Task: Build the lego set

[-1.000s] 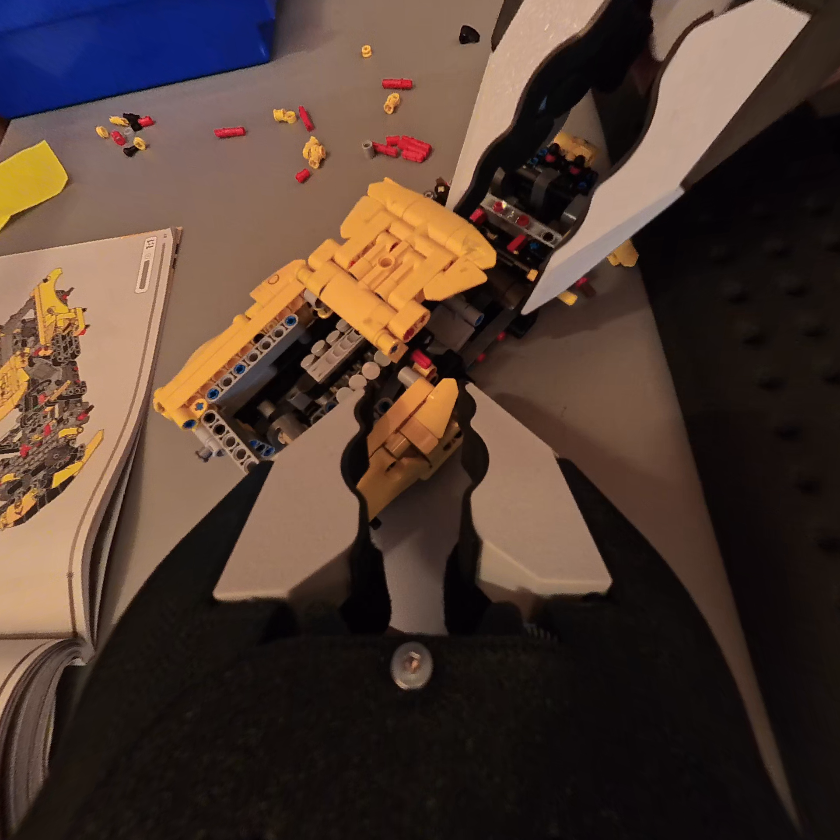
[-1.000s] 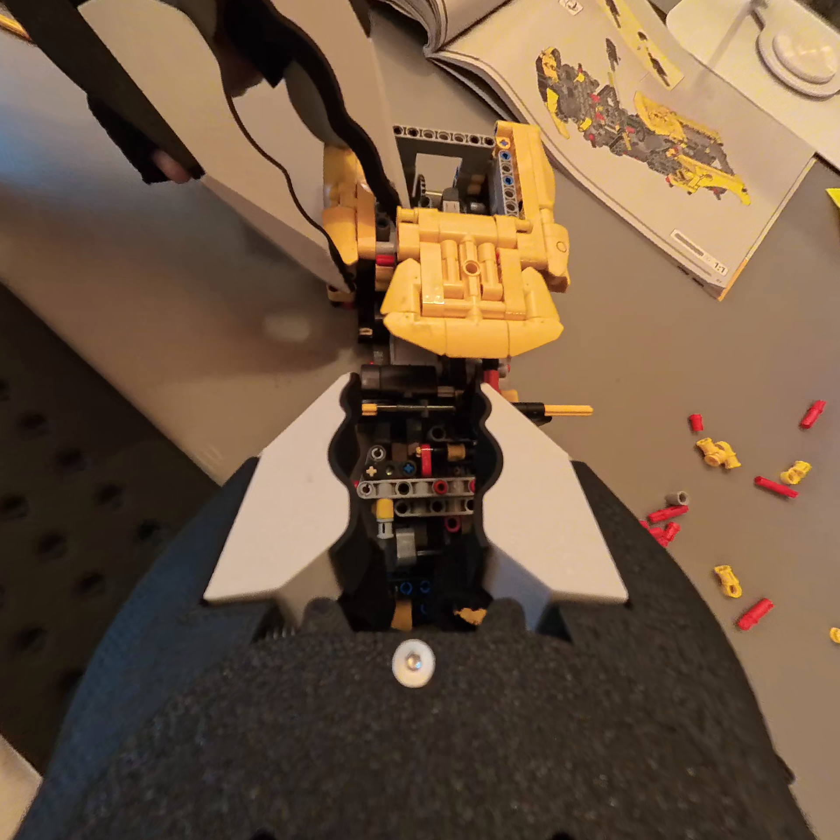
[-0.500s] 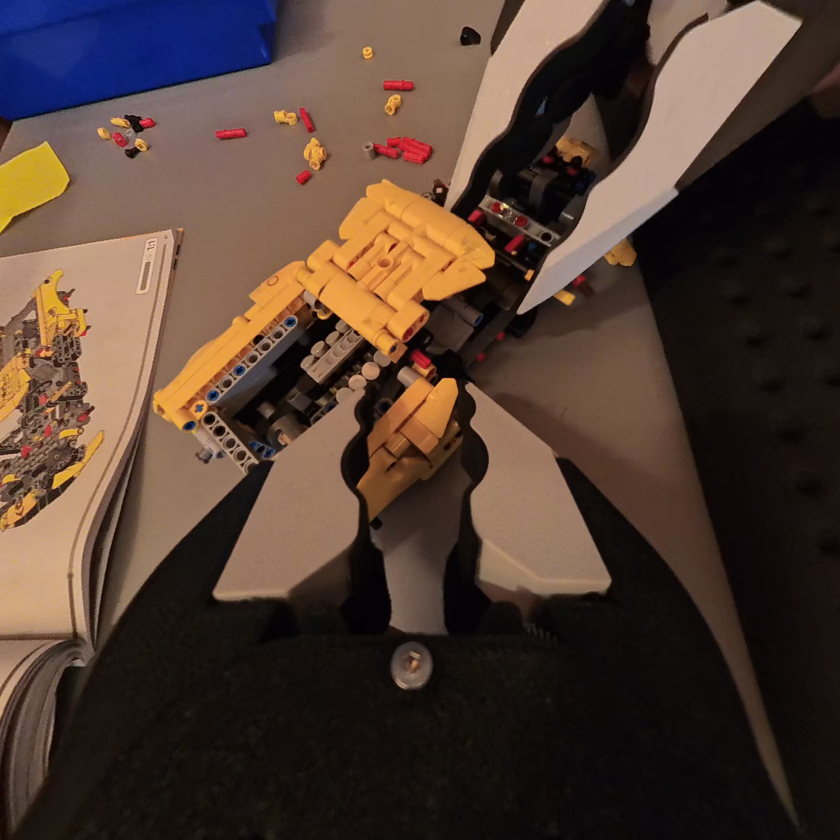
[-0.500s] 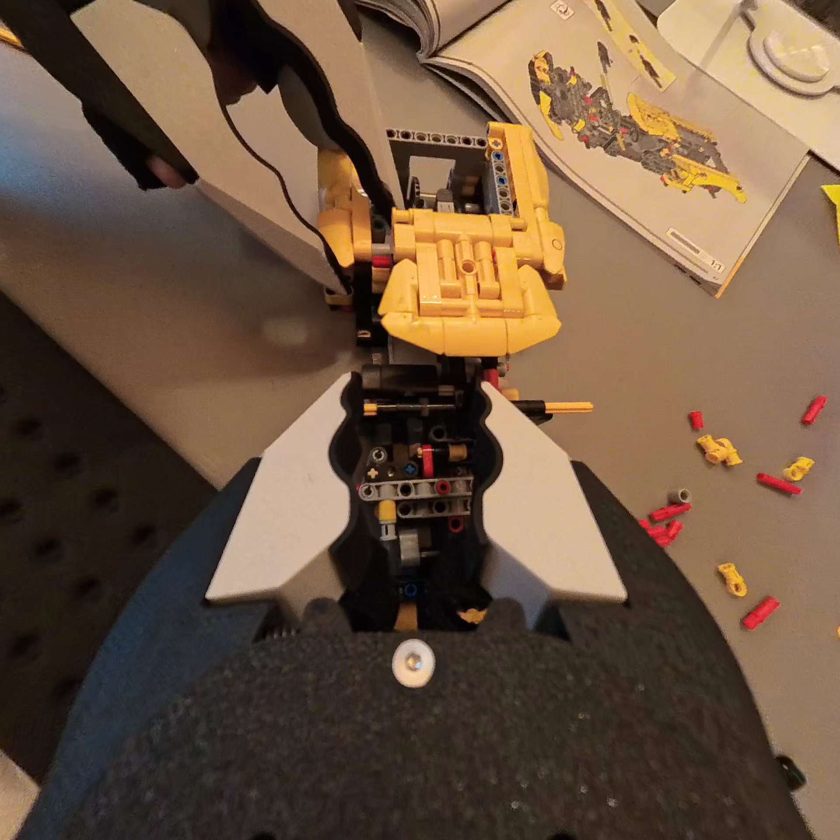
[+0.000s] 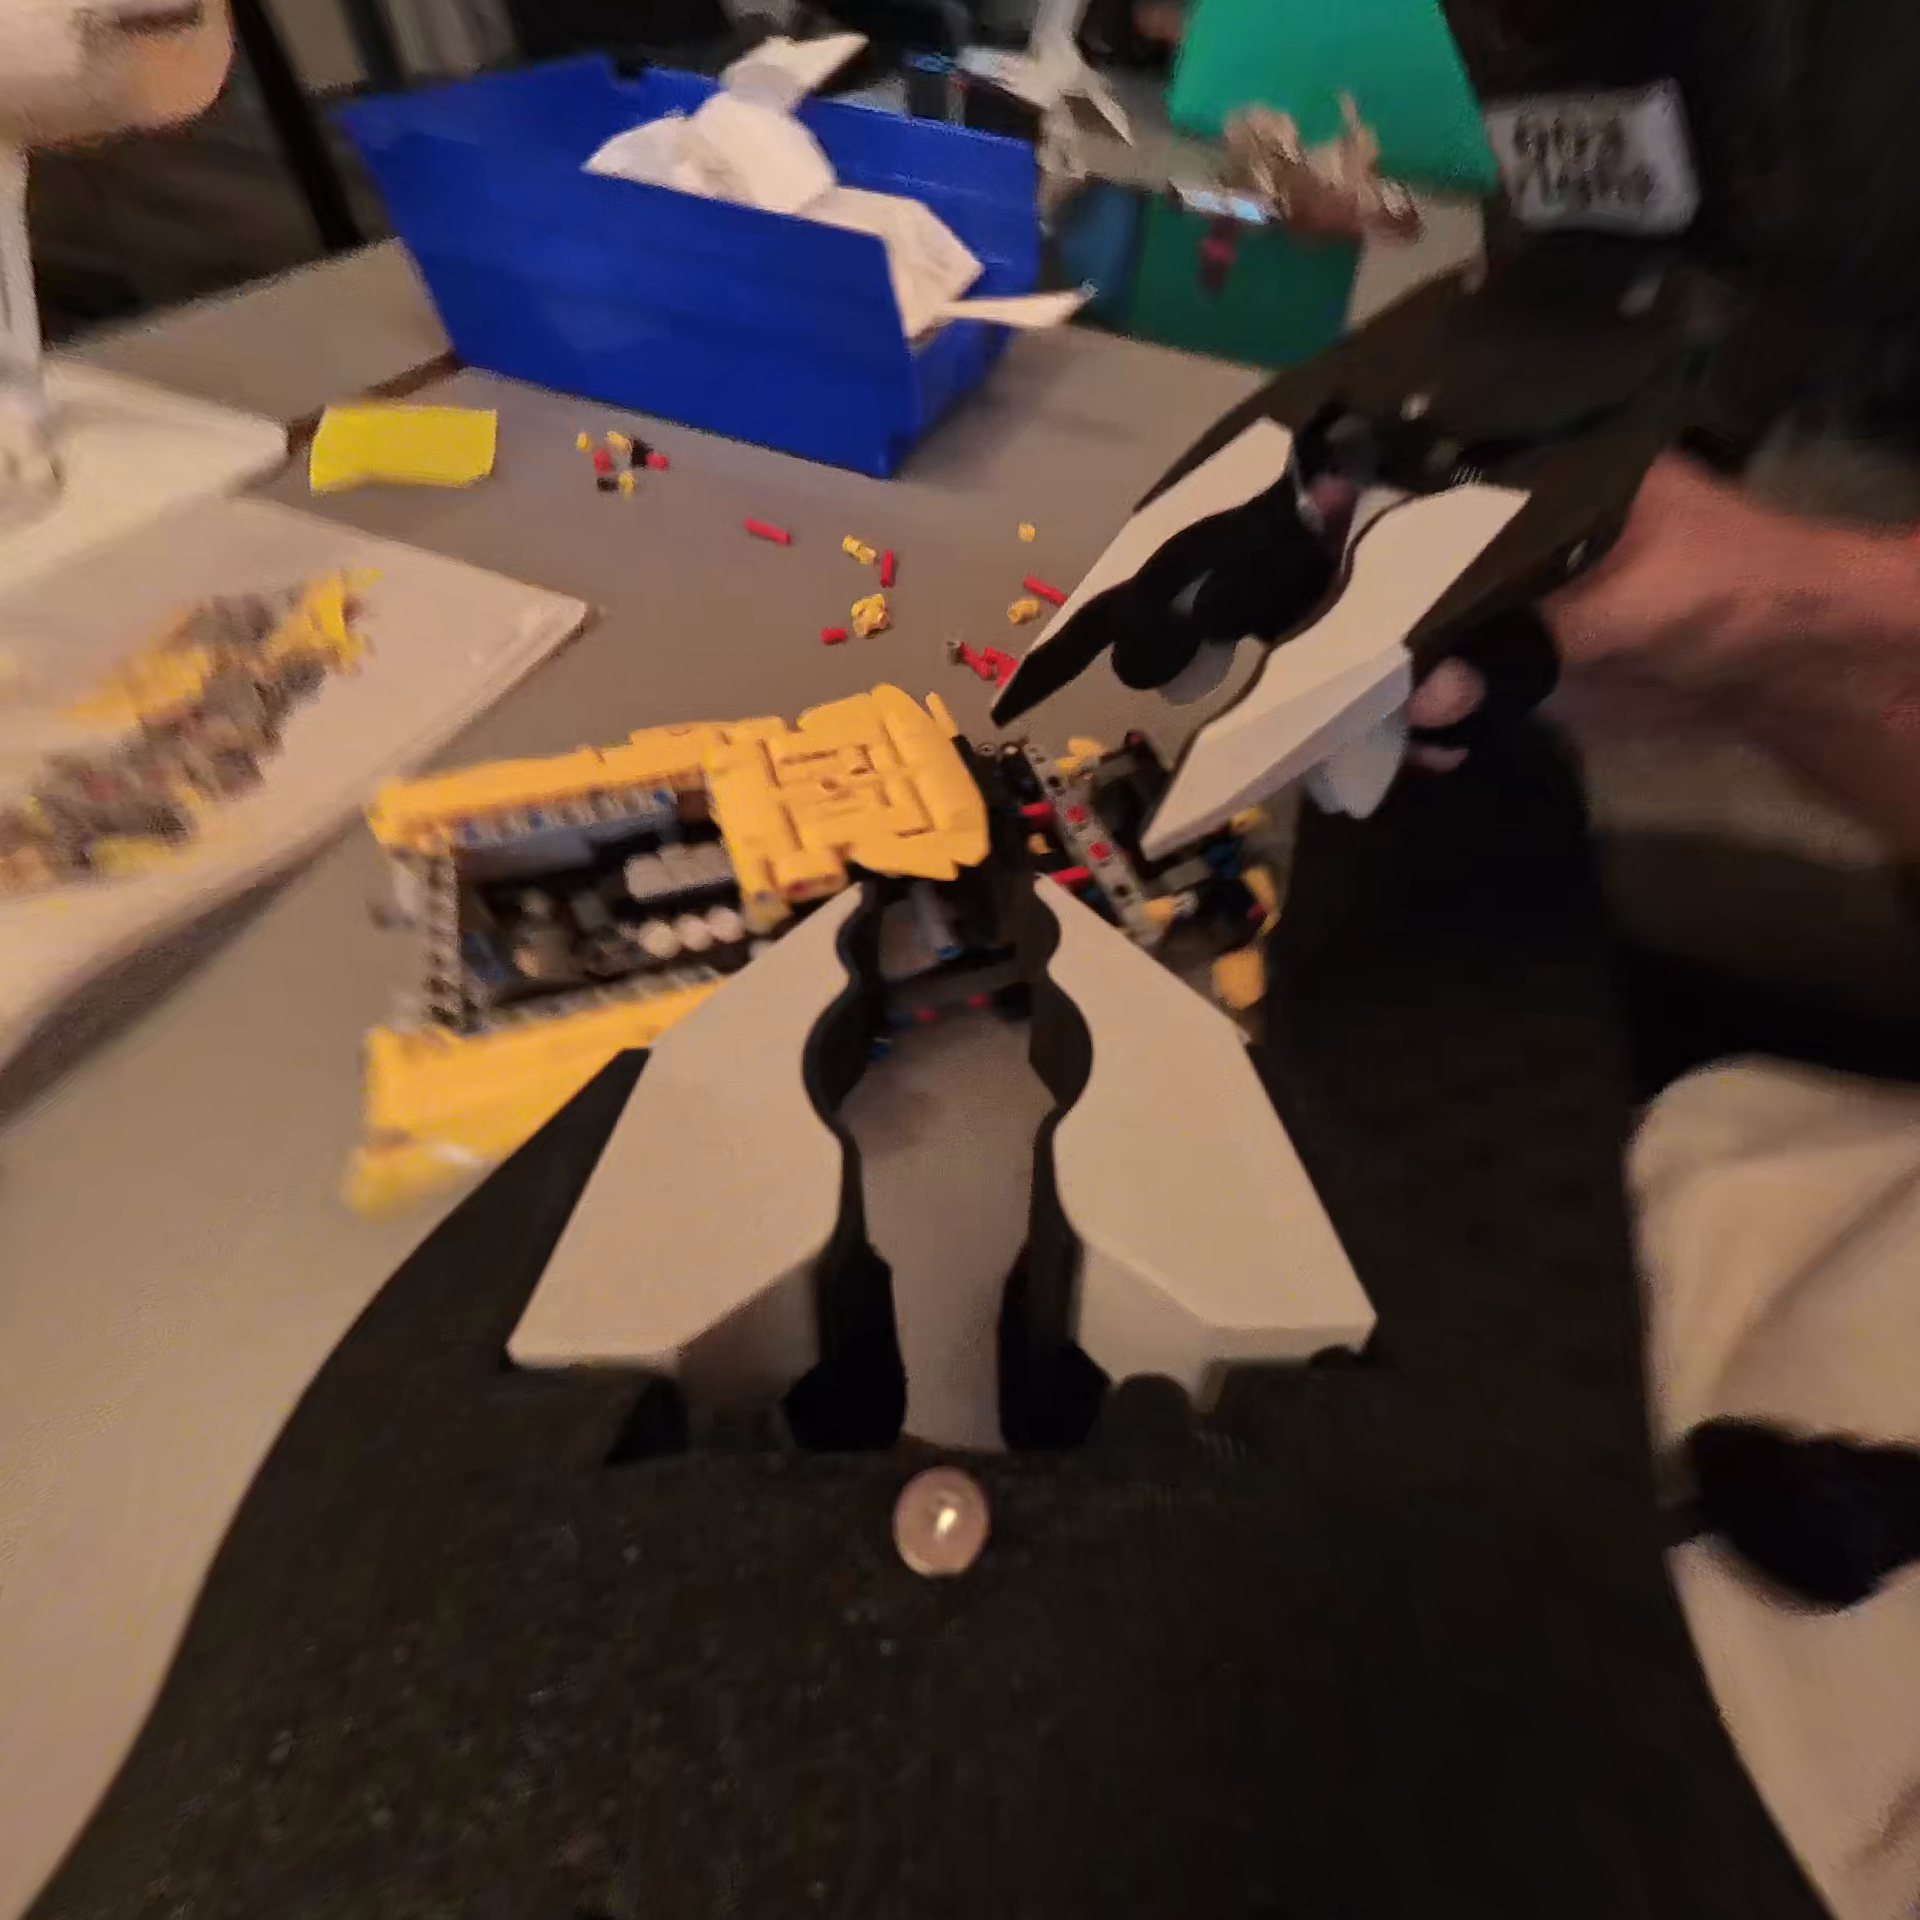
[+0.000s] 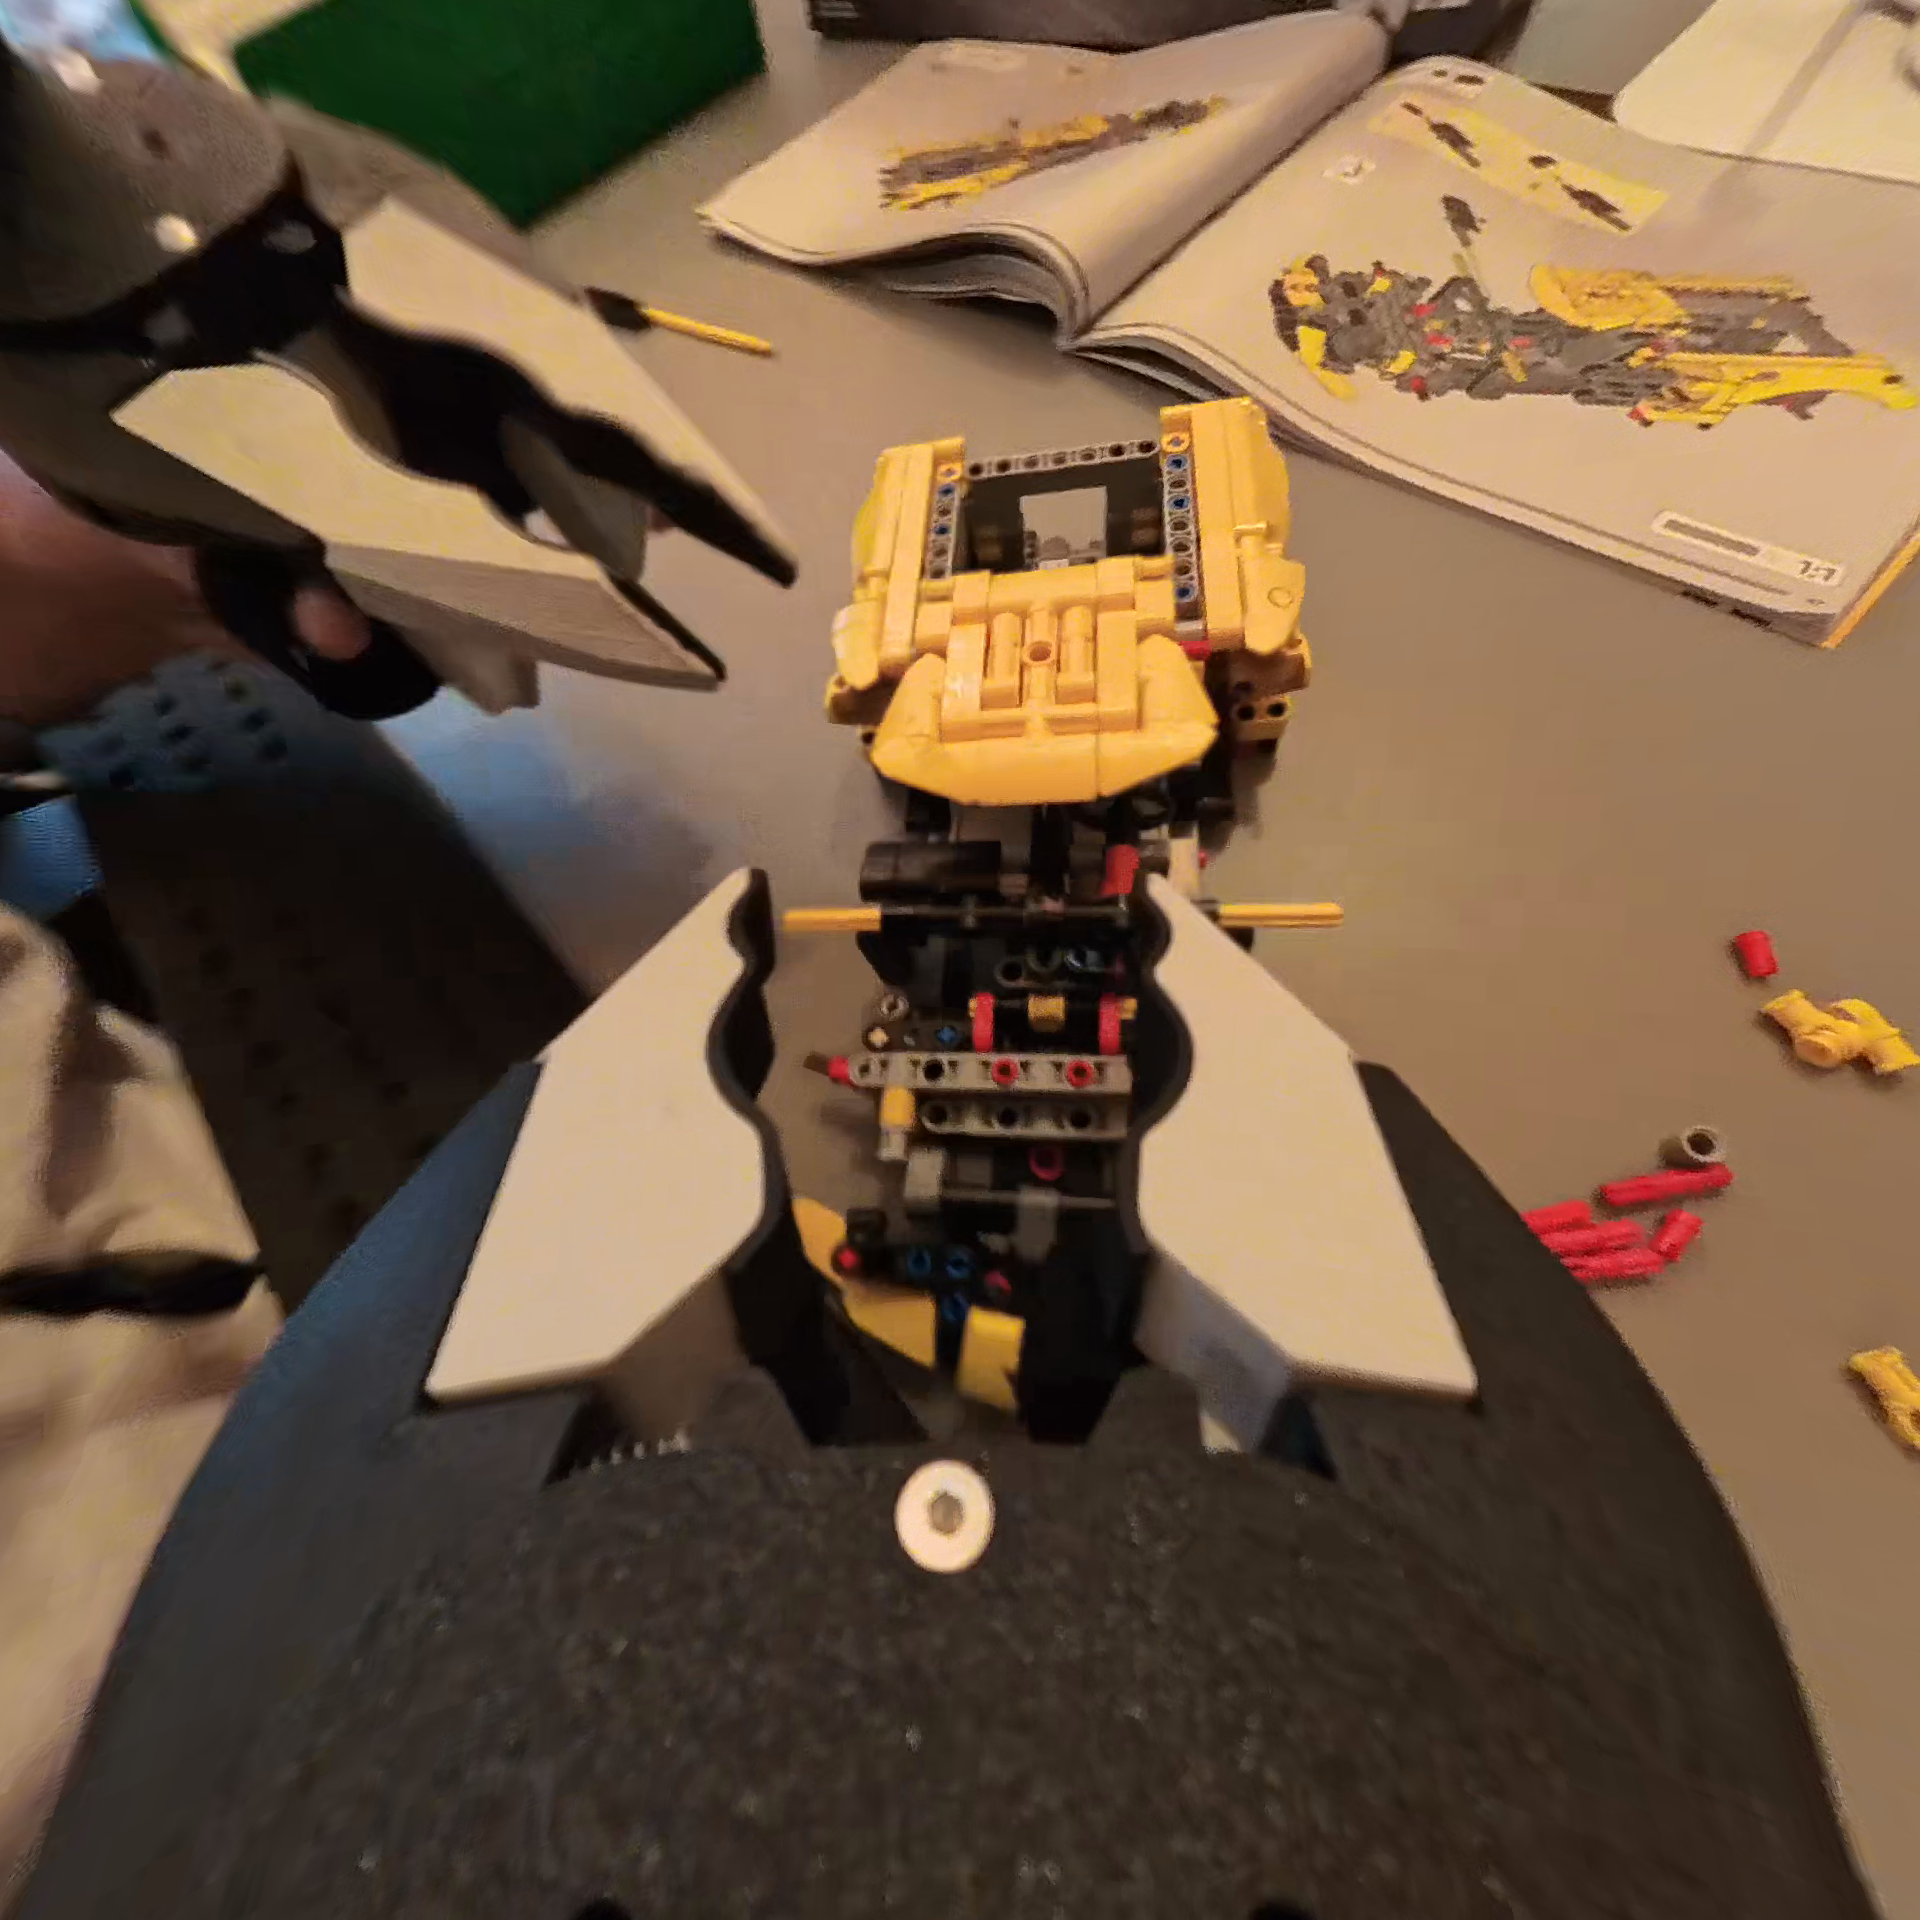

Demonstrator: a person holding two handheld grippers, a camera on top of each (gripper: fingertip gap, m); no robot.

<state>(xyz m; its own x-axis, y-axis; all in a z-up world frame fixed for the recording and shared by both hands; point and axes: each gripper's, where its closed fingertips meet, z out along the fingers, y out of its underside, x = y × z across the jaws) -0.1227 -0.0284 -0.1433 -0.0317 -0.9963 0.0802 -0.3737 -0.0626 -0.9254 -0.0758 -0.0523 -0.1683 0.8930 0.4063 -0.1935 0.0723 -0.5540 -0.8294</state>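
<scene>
My right gripper (image 6: 961, 914) straddles the dark rear chassis of the yellow lego vehicle (image 6: 1049, 665), jaws spread wide w/ small gaps each side, so not clamped. The model's long axis runs straight away from it on the grey table (image 6: 1558, 779), yellow body at the far end. My left gripper (image 5: 940, 914) is part open & empty, just off the model's flank, approx. square to that axis; right is nearer, I reckon.

Motion-blurred instruction booklet (image 5: 208, 665)
</scene>
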